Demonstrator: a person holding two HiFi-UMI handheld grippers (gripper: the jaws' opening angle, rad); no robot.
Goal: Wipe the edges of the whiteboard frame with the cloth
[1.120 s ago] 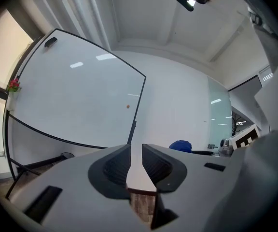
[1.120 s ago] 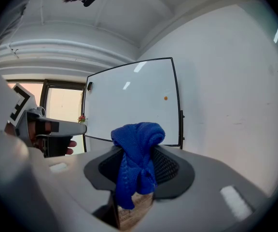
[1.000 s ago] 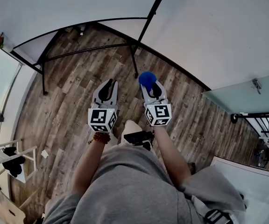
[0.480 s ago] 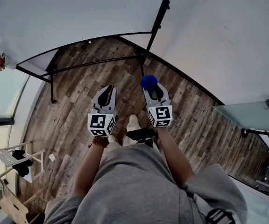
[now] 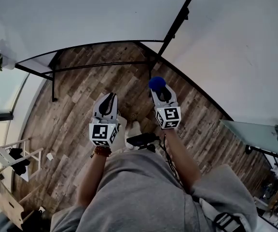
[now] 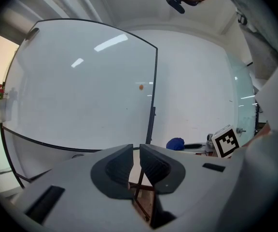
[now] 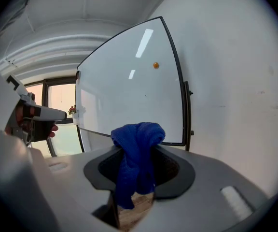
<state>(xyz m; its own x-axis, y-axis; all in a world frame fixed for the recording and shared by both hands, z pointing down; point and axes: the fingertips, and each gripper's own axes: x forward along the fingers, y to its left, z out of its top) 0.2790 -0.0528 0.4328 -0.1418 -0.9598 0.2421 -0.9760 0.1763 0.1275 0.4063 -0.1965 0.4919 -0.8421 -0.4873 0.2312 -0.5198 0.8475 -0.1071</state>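
Observation:
The whiteboard (image 5: 71, 13) stands ahead on a black stand, its black frame (image 5: 95, 44) curving along the bottom and its right edge (image 5: 179, 21) running up. A blue cloth (image 5: 156, 83) sticks out of my right gripper (image 5: 158, 88), which is shut on it, a short way from the frame's lower right corner. In the right gripper view the cloth (image 7: 136, 156) hangs bunched between the jaws, before the board (image 7: 129, 91). My left gripper (image 5: 108, 97) is beside it, shut and empty; its jaws (image 6: 136, 153) nearly touch, pointing at the board's right frame edge (image 6: 153, 100).
An orange magnet (image 7: 155, 65) sits on the board. The stand's black legs (image 5: 52, 83) rest on the wooden floor (image 5: 76, 110). A glass panel (image 5: 255, 134) is at the right, a white rack (image 5: 11, 156) at the lower left, a window (image 5: 1, 98) at the left.
The board's bottom frame has dropped lower in the head view and more of the board shows. Both grippers keep their places side by side; the cloth stays held.

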